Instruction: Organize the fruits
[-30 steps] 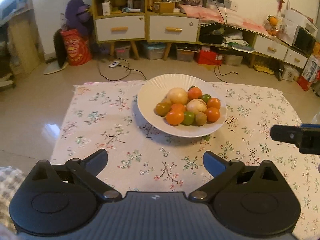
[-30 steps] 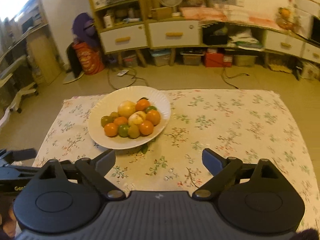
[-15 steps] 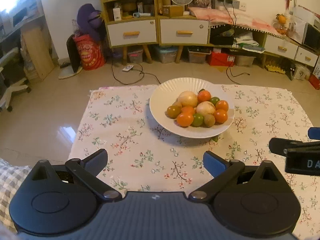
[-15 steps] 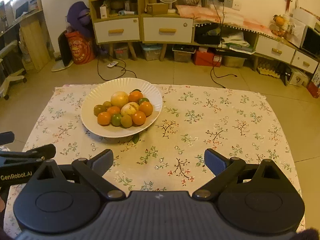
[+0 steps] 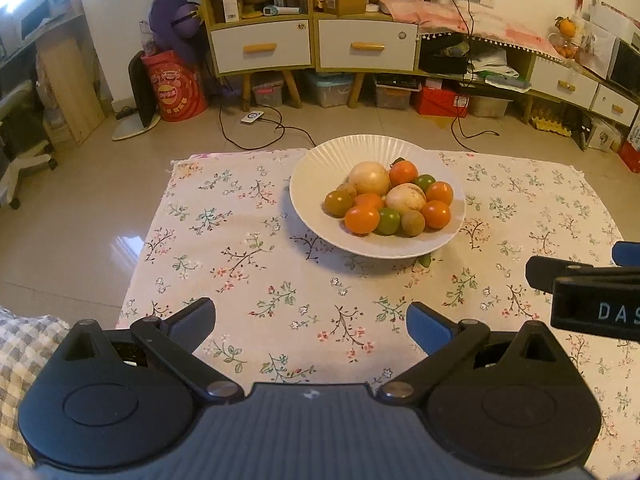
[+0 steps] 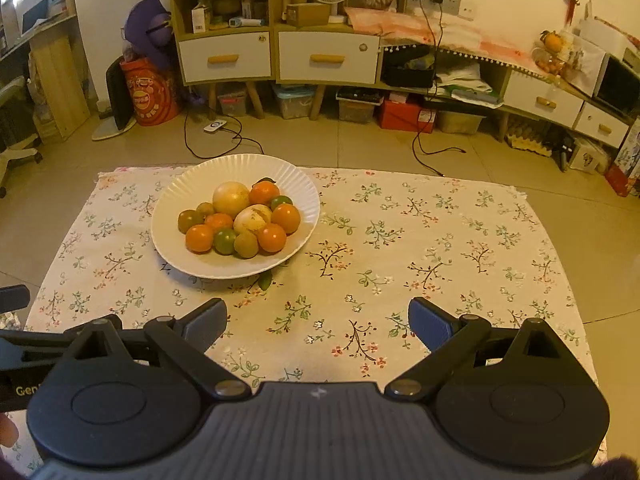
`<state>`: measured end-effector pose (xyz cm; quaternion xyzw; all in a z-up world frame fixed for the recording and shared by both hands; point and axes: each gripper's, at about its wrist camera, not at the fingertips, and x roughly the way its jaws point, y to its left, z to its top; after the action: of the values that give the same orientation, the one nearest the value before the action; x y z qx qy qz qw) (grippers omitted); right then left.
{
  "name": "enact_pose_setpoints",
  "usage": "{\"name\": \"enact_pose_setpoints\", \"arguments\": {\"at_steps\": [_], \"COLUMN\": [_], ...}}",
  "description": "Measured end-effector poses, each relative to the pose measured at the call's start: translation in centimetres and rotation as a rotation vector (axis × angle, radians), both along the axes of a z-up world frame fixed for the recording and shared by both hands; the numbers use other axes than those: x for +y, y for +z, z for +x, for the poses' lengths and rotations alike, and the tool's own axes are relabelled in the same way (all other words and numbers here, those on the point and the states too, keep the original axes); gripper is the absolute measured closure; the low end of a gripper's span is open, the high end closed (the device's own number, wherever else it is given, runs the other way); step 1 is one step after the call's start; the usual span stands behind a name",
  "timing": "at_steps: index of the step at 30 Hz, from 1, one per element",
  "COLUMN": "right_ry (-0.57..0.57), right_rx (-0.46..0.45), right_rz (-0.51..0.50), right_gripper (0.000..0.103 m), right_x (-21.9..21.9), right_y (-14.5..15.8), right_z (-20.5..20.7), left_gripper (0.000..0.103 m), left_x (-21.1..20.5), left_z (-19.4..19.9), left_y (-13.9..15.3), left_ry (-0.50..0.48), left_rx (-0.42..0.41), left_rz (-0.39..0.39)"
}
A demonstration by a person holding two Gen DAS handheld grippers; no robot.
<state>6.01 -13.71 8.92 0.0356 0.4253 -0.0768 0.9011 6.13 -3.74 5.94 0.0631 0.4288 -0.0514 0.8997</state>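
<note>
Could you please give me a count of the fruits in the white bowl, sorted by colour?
Fruits in the white bowl:
Orange fruits: 5
Green fruits: 2
Pale yellow large fruits: 2
Olive-brown fruits: 3
Total: 12, though any fruit hidden under the pile cannot be counted.

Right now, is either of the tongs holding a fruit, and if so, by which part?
Nothing is held. The left tongs and the right tongs are both open and empty; every fruit lies in the white bowl.

White plate (image 6: 180, 188), floral cloth (image 6: 420, 240)
</note>
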Motion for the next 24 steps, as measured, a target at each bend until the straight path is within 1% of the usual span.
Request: {"name": "enact_pose_setpoints", "arguments": {"at_steps": [6, 24], "right_ry": [0.02, 0.024], "right_rx": [-0.007, -0.006], "right_rz": [0.01, 0.012], "right_gripper": [0.006, 0.006], "right_x": [0.23, 0.33], "right_y": [-0.02, -0.04], "right_z": [0.05, 0.03], "left_gripper": [0.014, 0.014], "left_x": [0.24, 0.0], "left_z": [0.02, -0.12], "left_y": [0.05, -0.16], "left_ry": [0.003, -0.002], "left_rx": [0.007, 0.003], "left_rz": [-0.009, -0.003]}}
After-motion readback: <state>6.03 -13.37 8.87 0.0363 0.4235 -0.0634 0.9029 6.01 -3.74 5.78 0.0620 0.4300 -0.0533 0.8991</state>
